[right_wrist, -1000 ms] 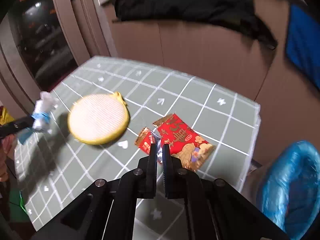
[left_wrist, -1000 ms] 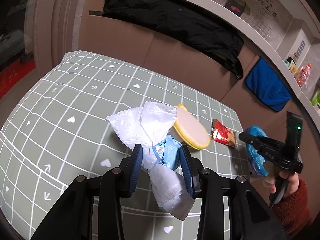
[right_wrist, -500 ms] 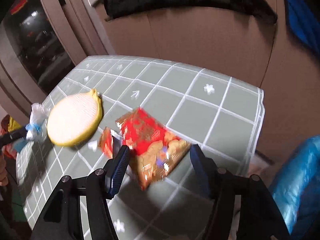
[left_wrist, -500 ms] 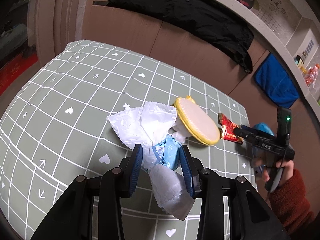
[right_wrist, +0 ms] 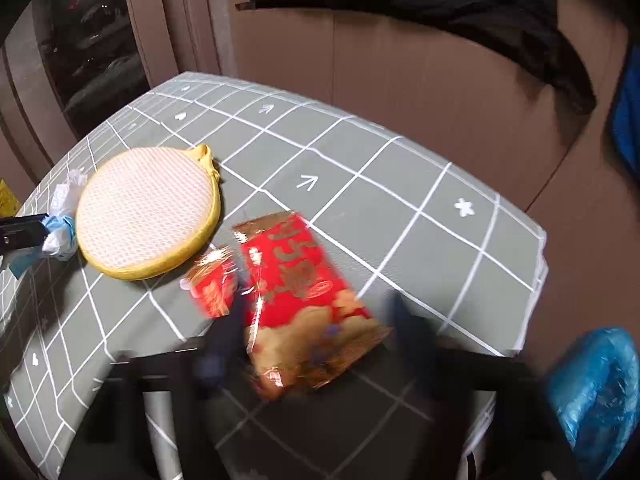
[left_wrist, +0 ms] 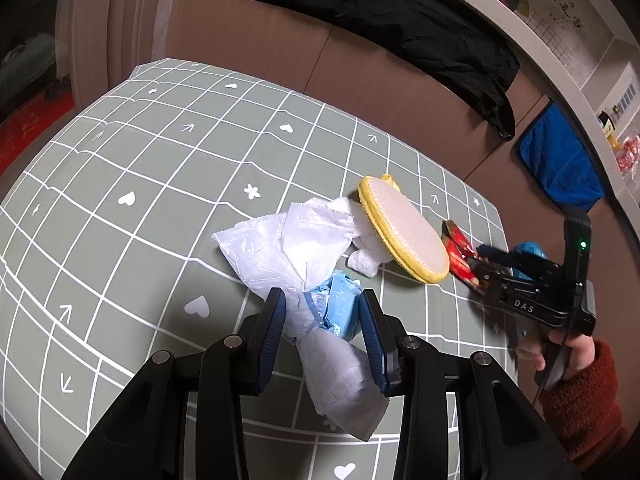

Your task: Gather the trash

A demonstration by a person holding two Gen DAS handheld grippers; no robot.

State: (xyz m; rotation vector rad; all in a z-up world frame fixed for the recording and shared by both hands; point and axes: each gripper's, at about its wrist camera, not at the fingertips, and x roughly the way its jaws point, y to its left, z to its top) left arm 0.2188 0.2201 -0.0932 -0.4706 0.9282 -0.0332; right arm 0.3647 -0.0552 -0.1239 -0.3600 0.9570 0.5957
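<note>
Grey-green checked worktop [left_wrist: 140,152] carries a yellow round pad [right_wrist: 148,212]. Left claw [left_wrist: 322,326] is clamped on a white-and-blue plastic bag wad [left_wrist: 320,308]. Right claw [right_wrist: 320,336], blurred, spreads wide around the near end of the red snack wrapper [right_wrist: 296,280].

red wrappers x2 [right_wrist: 298,280] | yellow pad x1 [right_wrist: 148,216] | plastic bag wad x1 [left_wrist: 296,248] | hand-held grippers x2 [left_wrist: 322,320]

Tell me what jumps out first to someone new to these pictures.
The left gripper, in the foreground, has its jaws clamped on a crumpled white and blue plastic bag. Beyond it on the green grid tablecloth lies a round yellow-rimmed pad. Beside the pad, the red snack wrapper sits between the blurred jaws of the right gripper.
</note>
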